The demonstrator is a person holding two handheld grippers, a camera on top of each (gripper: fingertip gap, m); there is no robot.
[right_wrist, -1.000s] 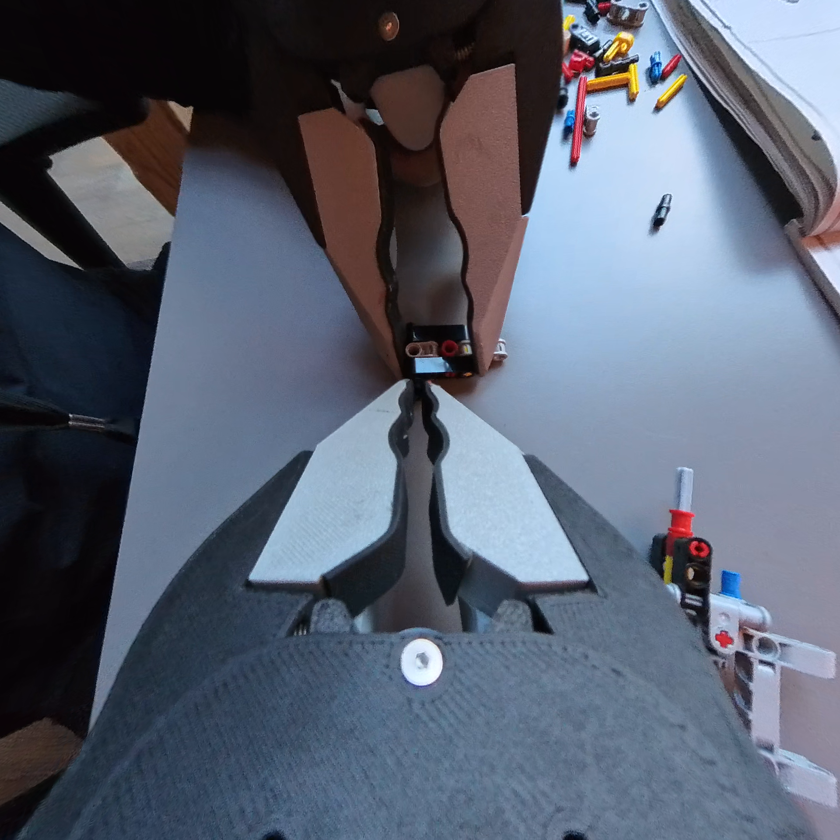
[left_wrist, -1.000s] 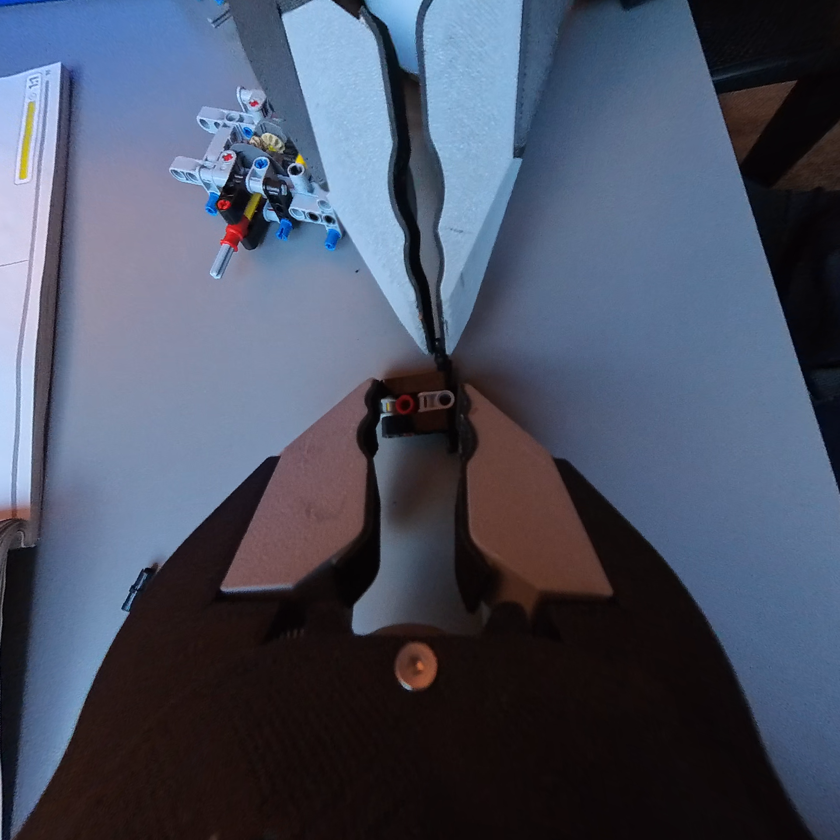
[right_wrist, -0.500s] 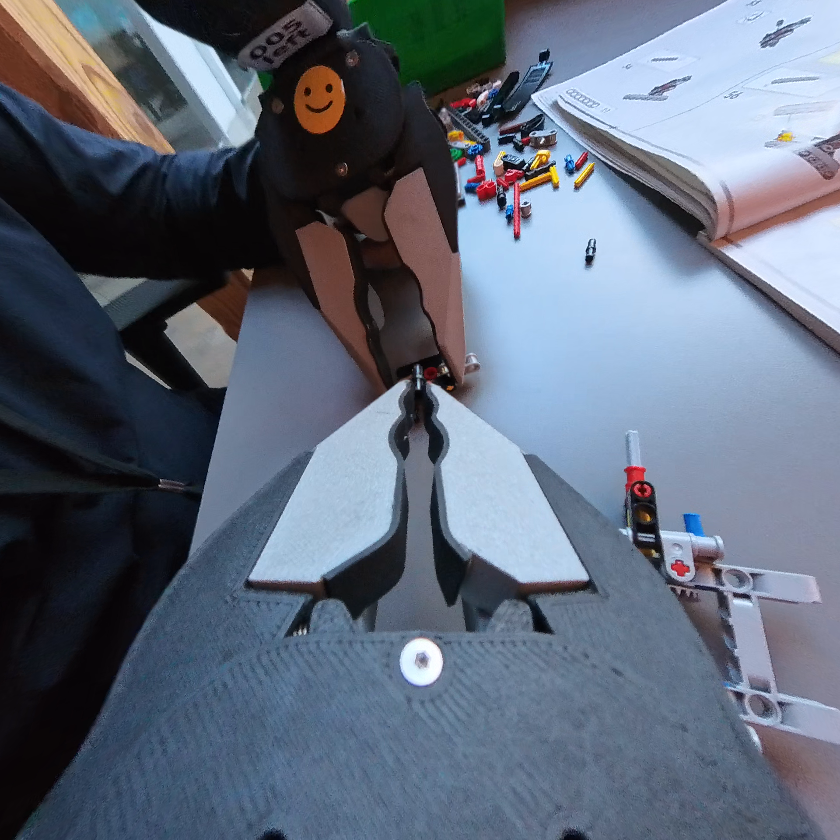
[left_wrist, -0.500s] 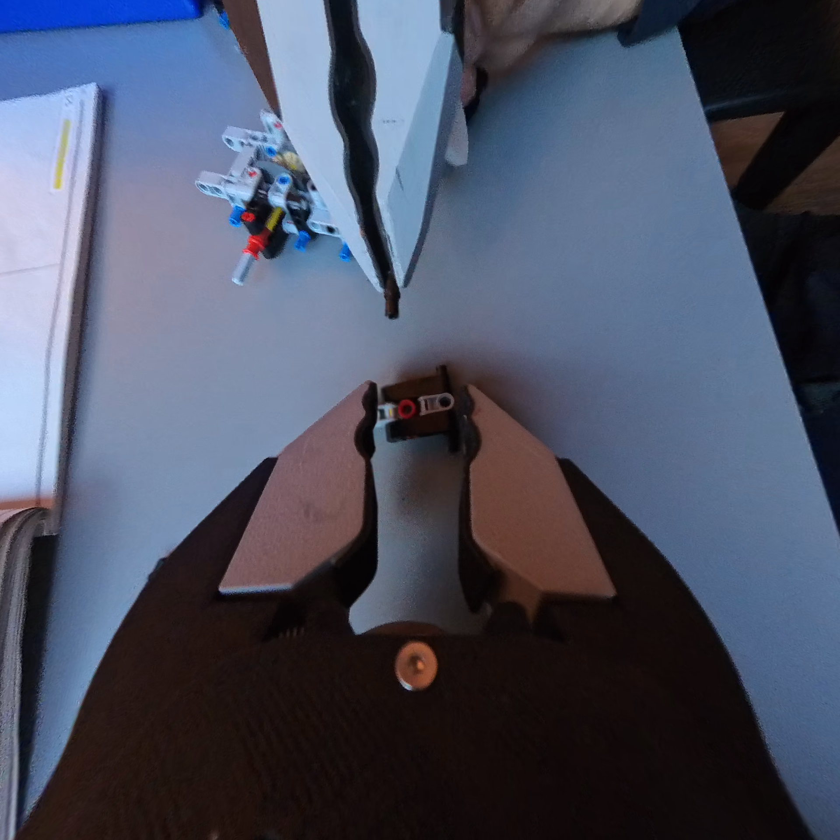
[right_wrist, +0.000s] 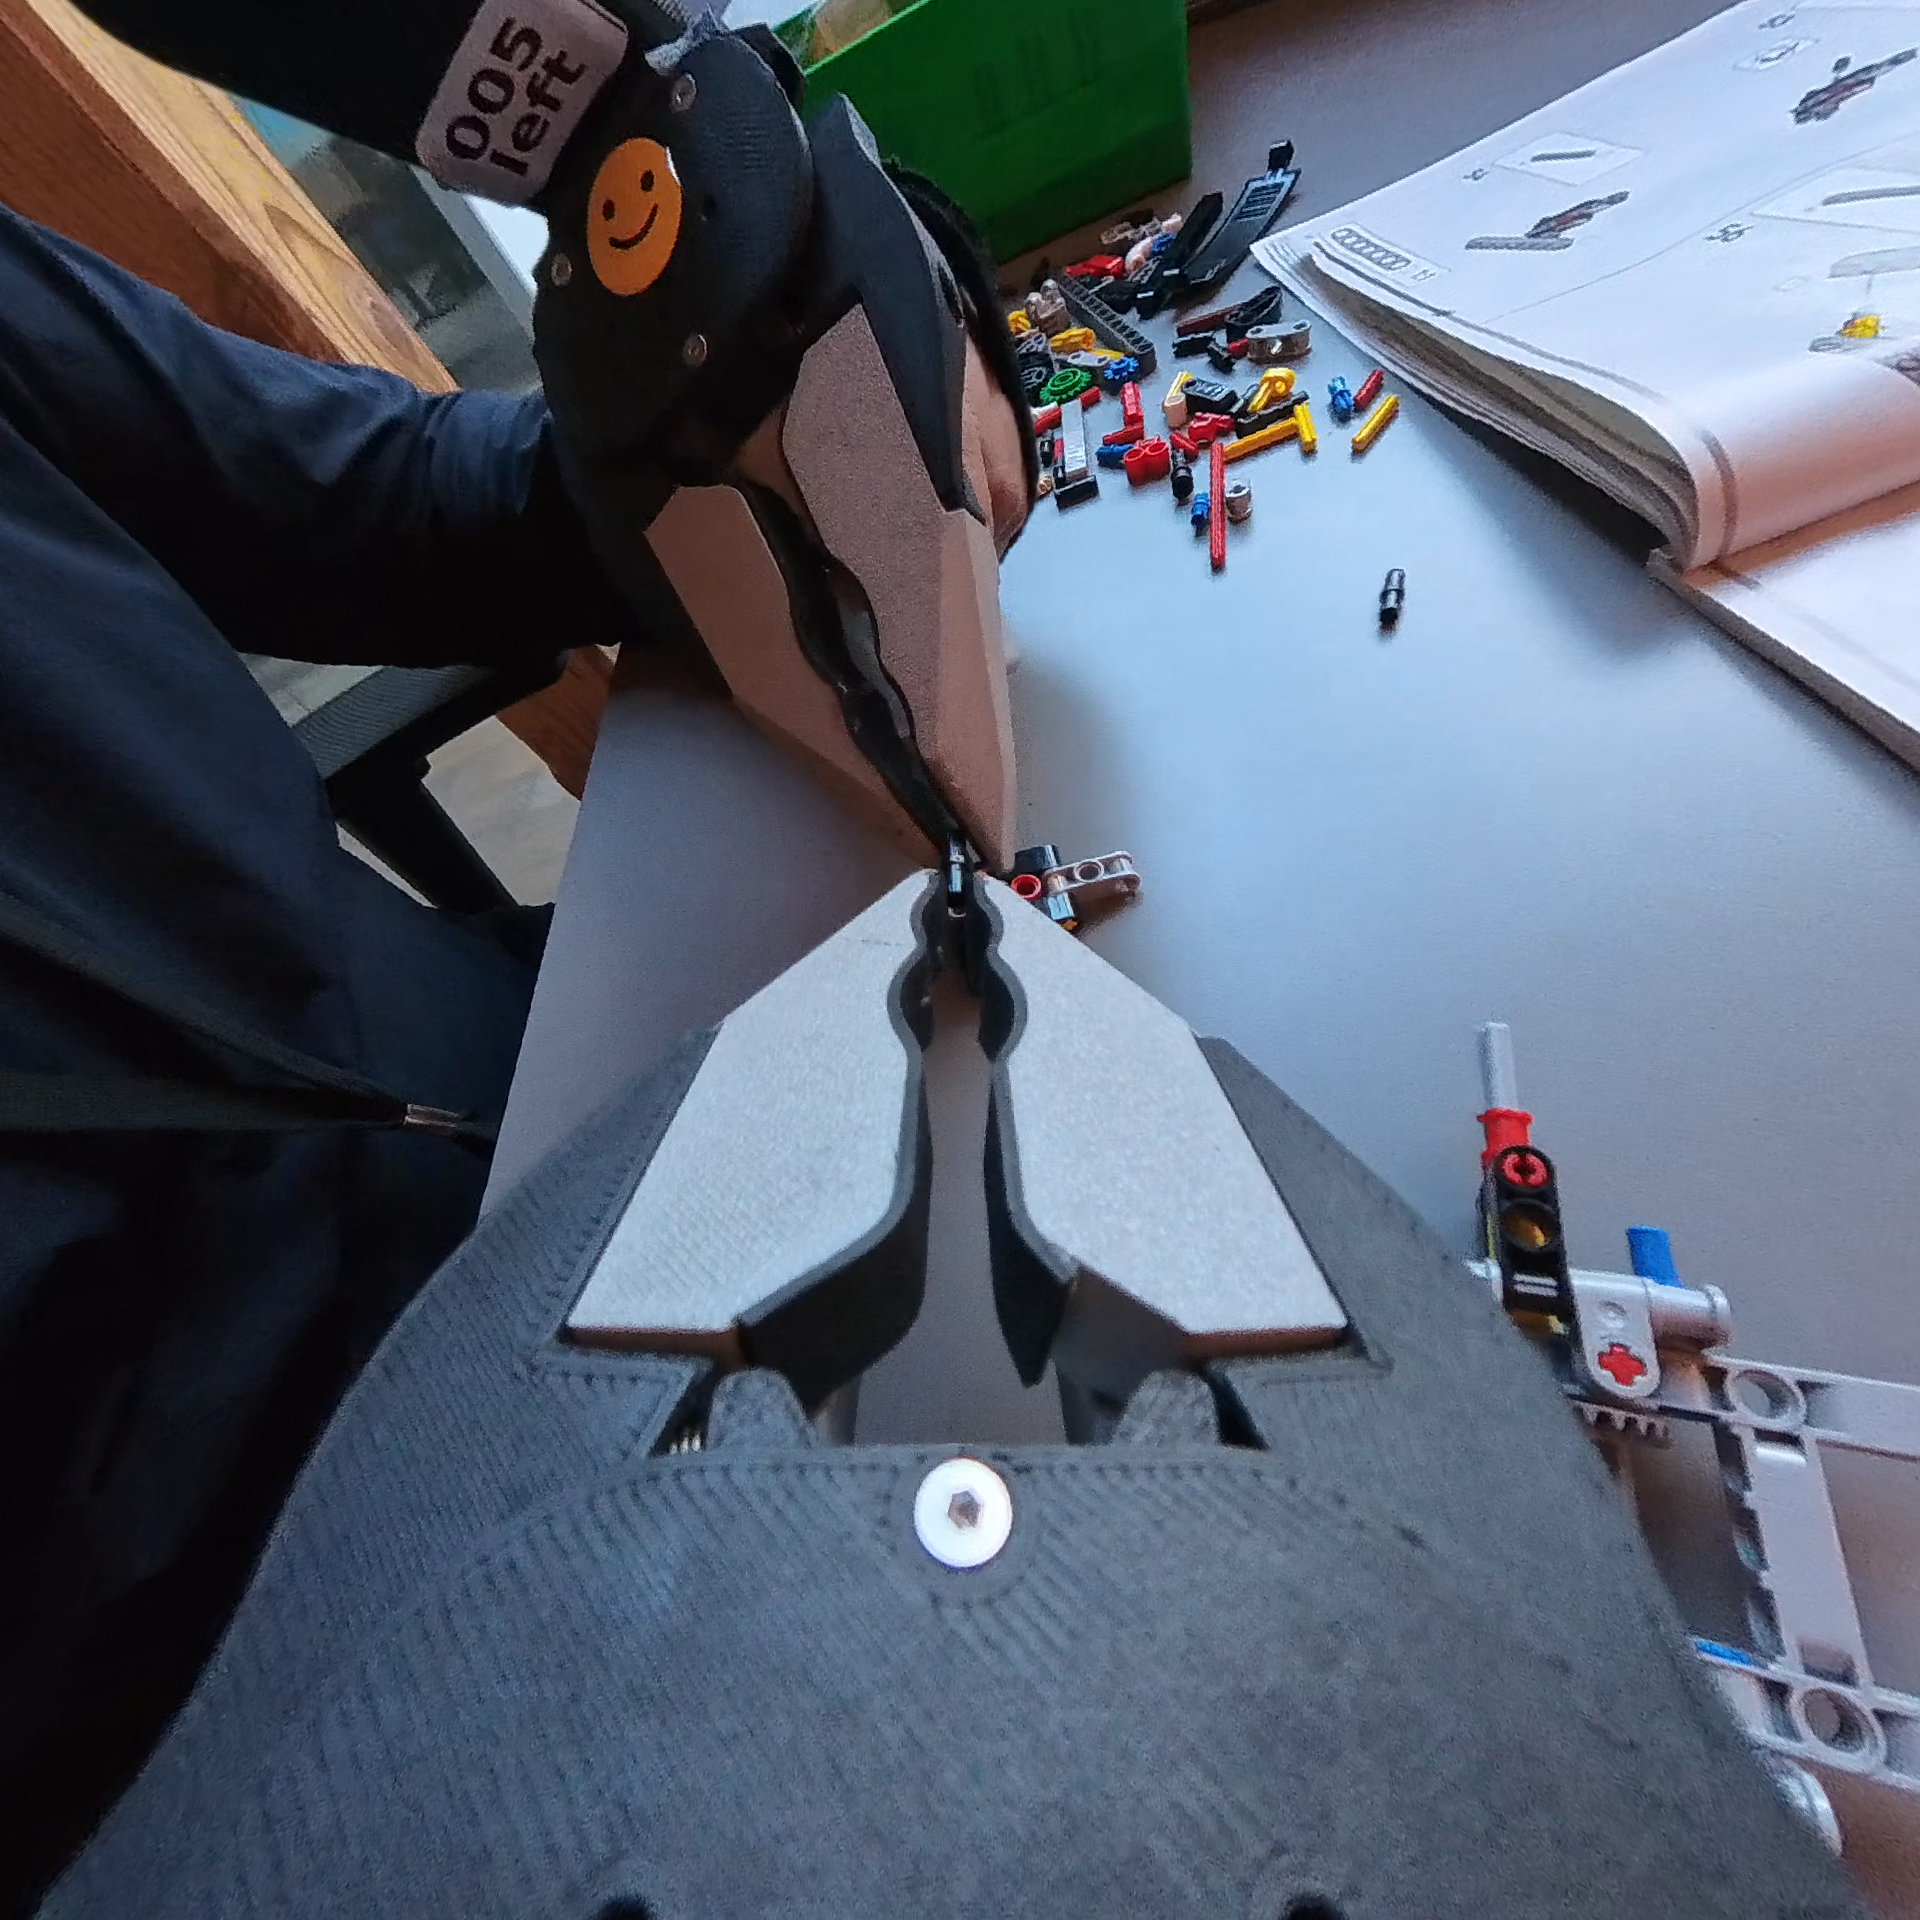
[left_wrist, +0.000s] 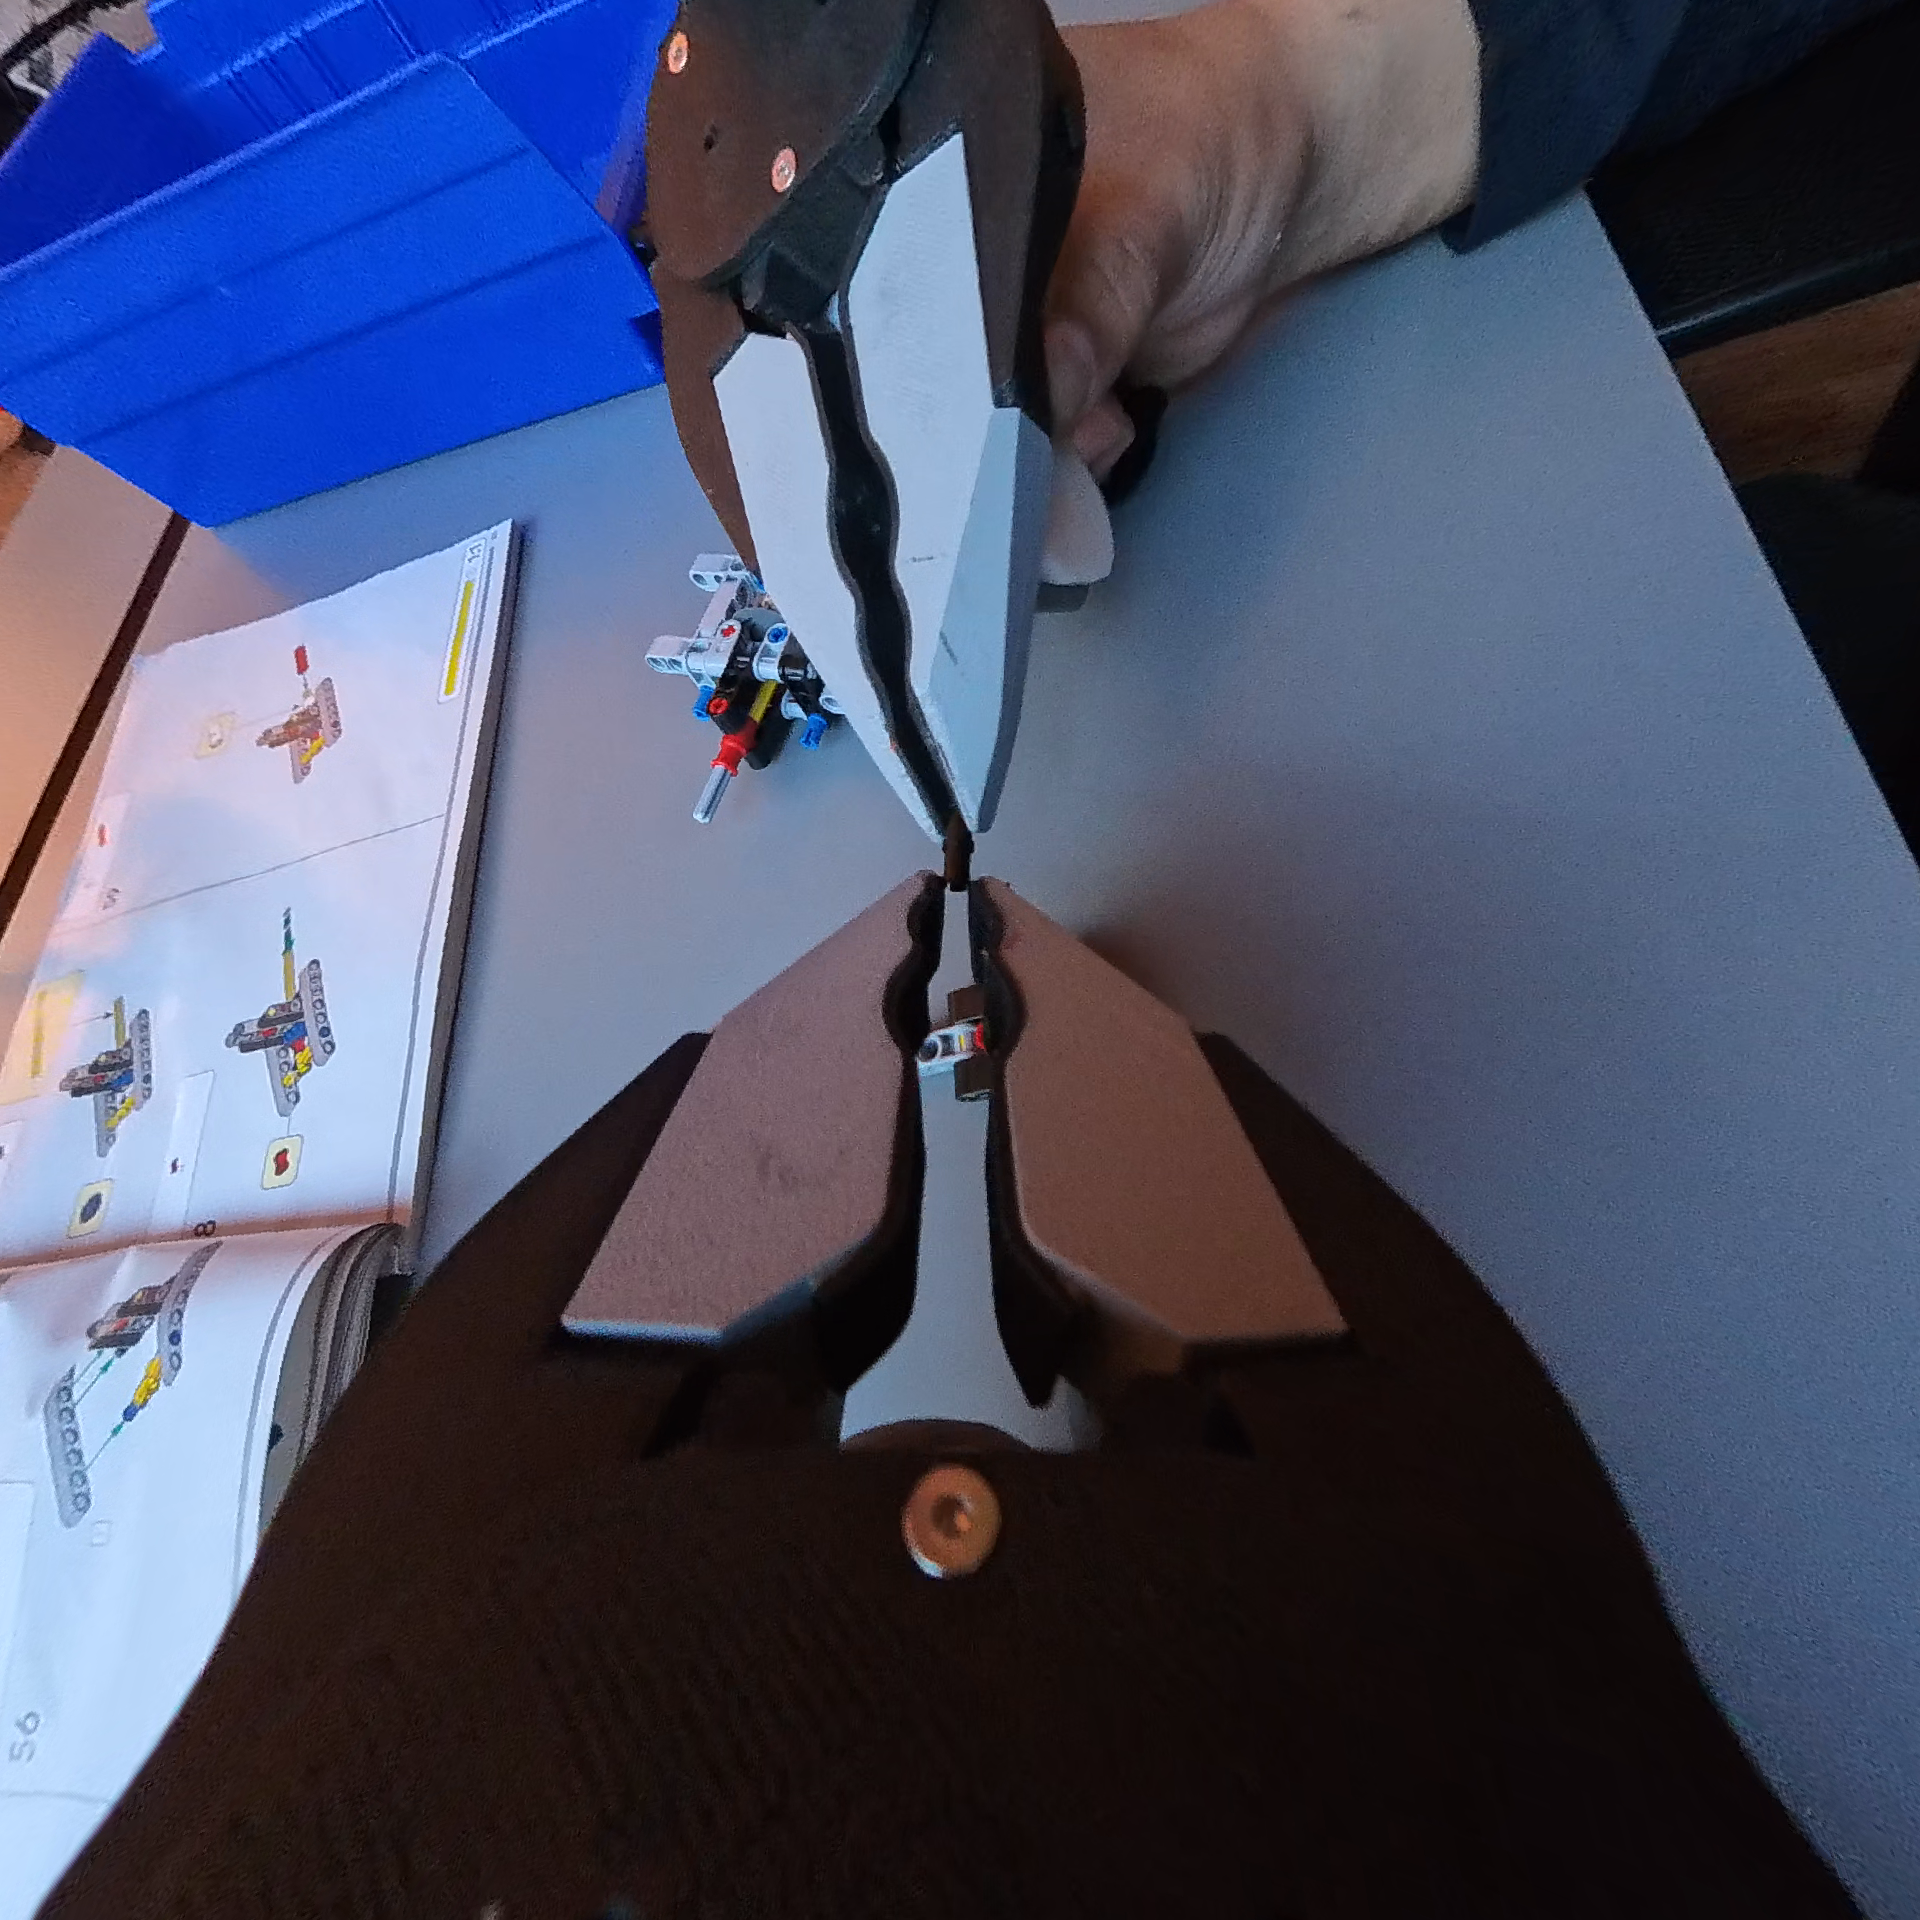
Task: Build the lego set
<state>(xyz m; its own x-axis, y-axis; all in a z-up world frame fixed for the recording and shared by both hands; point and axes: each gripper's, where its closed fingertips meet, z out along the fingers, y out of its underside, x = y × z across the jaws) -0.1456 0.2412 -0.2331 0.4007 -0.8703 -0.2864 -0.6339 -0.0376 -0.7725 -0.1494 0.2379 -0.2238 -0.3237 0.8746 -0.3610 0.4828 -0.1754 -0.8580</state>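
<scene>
Both sets of jaws pinch one small black pin (left_wrist: 954, 864) tip to tip, just above the grey surface (left_wrist: 1403, 831). A small brick assembly (right_wrist: 1081, 883) lies beneath (partly hidden); a larger model (left_wrist: 743, 686) and open booklet (left_wrist: 260, 883) lie nearby.

Blue bin (left_wrist: 312, 260): cut off at 10–12 o'clock by the frame edge. Open booklet (left_wrist: 239, 935): runs out at 9 o'clock; page drawings too small to read. Small brick piece (left_wrist: 961, 1044): mostly hidden behind the left tongs' (left_wrist: 954, 902) fingers. Grey beam assembly (right_wrist: 1766, 1455): cropped at 4 o'clock. Loose parts pile (right_wrist: 1174, 405): partly hidden behind the tongs; many pieces too small to tell apart.
</scene>
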